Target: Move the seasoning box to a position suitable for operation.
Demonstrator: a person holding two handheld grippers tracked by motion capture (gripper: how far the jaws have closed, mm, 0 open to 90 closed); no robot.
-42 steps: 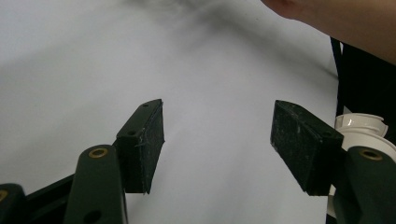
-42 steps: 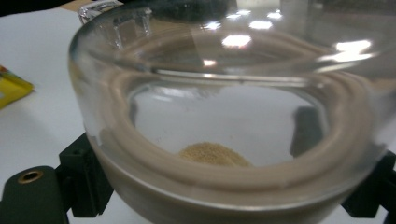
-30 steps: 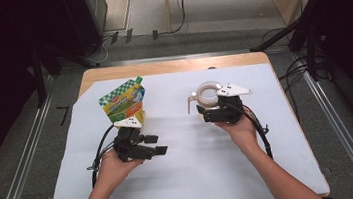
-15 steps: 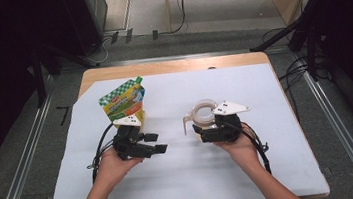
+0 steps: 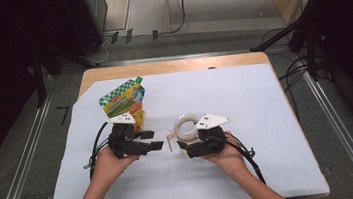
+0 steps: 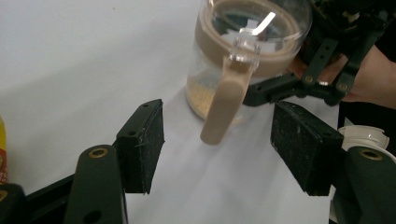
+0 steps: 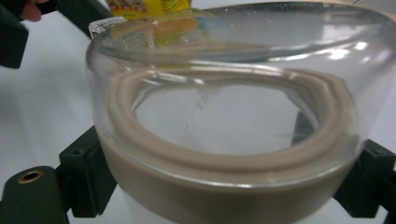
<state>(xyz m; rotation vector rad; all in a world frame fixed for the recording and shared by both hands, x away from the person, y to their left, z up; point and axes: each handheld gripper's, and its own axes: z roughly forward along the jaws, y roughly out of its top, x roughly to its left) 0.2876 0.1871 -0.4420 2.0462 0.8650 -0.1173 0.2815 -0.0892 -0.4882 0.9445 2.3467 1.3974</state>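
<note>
A clear jar (image 5: 187,125) with a beige lid ring and a beige latch arm (image 6: 226,102) stands upright at the middle of the white mat (image 5: 265,99). My right gripper (image 5: 188,134) is shut on it from the near side, its jaws pressing both sides of the jar (image 7: 233,140). Tan grains lie in the jar's bottom. My left gripper (image 5: 151,139) points right at the jar, open and holding nothing; its pads (image 6: 144,144) are a short way from the latch. A yellow-green pouch (image 5: 124,100) stands just behind the left gripper.
The mat covers a wooden table (image 5: 170,66) with metal rails on the floor at both sides. A white round object (image 6: 364,137) shows at the right of the left gripper view. Bare mat lies to the right and at the back.
My right gripper has carried the jar from the back right of the mat toward the front and left, close to the left gripper. The left gripper has stayed still.
</note>
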